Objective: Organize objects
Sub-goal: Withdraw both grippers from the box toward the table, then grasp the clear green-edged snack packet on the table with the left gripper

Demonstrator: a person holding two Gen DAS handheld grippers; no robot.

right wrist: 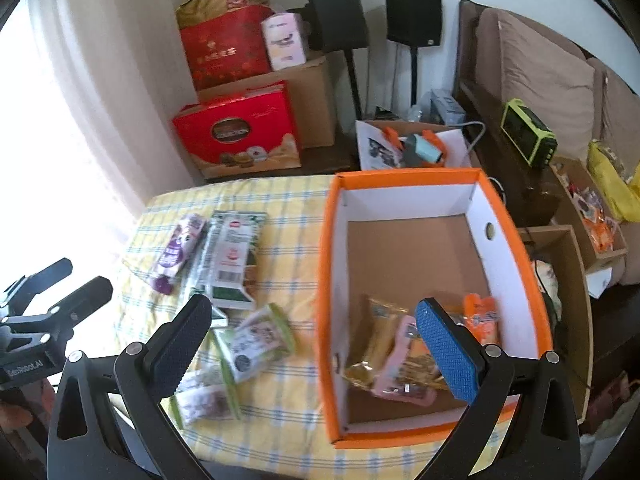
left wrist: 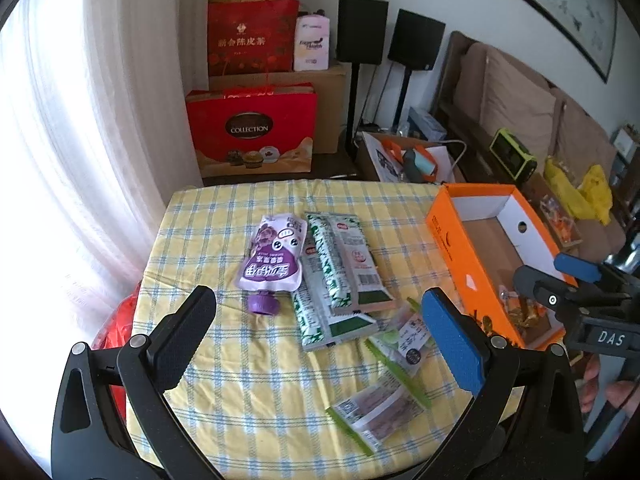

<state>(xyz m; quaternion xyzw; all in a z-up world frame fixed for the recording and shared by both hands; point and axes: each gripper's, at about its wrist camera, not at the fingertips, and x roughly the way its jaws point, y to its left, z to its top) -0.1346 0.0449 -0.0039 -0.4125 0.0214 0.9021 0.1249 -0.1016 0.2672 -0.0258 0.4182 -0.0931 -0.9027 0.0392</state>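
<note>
An orange box (right wrist: 326, 280) (left wrist: 452, 248) stands on the right of the yellow checked table (left wrist: 224, 208), with several snack packets (right wrist: 404, 364) in its near end. On the cloth lie a purple spouted pouch (left wrist: 274, 258) (right wrist: 178, 252), green-and-white packets (left wrist: 340, 268) (right wrist: 232, 256) and green-edged snack packs (left wrist: 396, 352) (right wrist: 256, 340). My left gripper (left wrist: 320, 320) hovers open above the cloth, nothing between its fingers. My right gripper (right wrist: 316, 332) is open above the box's near left wall, empty; it also shows in the left wrist view, right gripper (left wrist: 552, 276).
Red gift boxes (left wrist: 252, 128) and cardboard cartons stand behind the table, with two black speakers (left wrist: 362, 34) on stands. A sofa (right wrist: 548, 68) runs along the right, with open cartons (right wrist: 568, 264) beside the table. A bright curtain (left wrist: 80, 120) fills the left.
</note>
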